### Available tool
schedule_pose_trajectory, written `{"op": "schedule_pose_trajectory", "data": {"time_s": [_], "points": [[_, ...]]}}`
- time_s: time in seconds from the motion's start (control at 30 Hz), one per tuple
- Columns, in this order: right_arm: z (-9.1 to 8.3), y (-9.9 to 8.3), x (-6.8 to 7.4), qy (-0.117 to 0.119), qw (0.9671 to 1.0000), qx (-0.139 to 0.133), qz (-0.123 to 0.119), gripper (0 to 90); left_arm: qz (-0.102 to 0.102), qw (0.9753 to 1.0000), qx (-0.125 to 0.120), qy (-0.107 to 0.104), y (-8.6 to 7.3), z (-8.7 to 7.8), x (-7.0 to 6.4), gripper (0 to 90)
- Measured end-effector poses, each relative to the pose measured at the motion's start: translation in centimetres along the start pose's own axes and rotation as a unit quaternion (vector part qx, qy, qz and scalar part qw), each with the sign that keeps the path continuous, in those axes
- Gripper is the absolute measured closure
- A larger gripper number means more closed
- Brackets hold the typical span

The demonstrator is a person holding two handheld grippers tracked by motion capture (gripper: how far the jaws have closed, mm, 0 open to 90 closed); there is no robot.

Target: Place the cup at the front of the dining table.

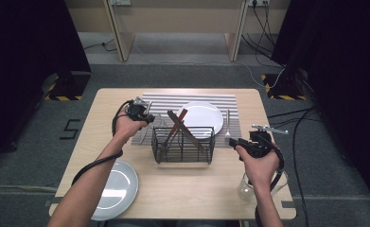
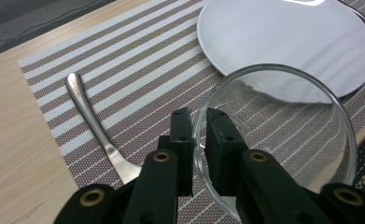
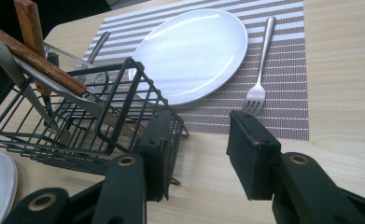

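The left gripper (image 2: 198,140) has its jaws pinched on the rim of a clear glass (image 2: 283,140), held over the striped mat (image 2: 138,70) toward the far left of the desk, just beside the white plate (image 2: 287,42) and near a spoon (image 2: 94,123). A thin rim grip like this could slip or let the glass swing and knock the plate. The right gripper (image 3: 196,149) waits with jaws apart beside the wire basket (image 3: 77,126); closing in carelessly, it could snag the wire.
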State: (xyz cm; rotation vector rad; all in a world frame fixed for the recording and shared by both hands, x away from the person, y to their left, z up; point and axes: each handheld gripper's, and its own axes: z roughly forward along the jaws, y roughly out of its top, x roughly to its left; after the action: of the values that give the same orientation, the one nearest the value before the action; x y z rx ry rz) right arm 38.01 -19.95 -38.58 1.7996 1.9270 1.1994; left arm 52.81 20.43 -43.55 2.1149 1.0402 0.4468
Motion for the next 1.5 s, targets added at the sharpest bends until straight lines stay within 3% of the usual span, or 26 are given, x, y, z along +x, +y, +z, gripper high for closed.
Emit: {"op": "schedule_pose_trajectory", "data": {"time_s": [0.6, 1.13, 1.5], "points": [[0.0, 0.0, 0.0, 0.000, 1.0000, 0.000, 0.001, 59.0, -0.009, 0.9997, -0.023, 0.000, 0.0, 0.5, 0.0, 79.5], [0.0, 0.0, -0.1, -0.001, 1.0000, 0.000, 0.002, 58.9, -0.034, 0.9988, -0.035, -0.007, 0.2, 1.0, 0.3, 78.3], [0.1, 0.0, 0.0, -0.001, 1.0000, -0.001, 0.001, 59.0, -0.033, 0.9988, -0.037, -0.006, 0.4, 1.2, 0.1, 78.0]]}}
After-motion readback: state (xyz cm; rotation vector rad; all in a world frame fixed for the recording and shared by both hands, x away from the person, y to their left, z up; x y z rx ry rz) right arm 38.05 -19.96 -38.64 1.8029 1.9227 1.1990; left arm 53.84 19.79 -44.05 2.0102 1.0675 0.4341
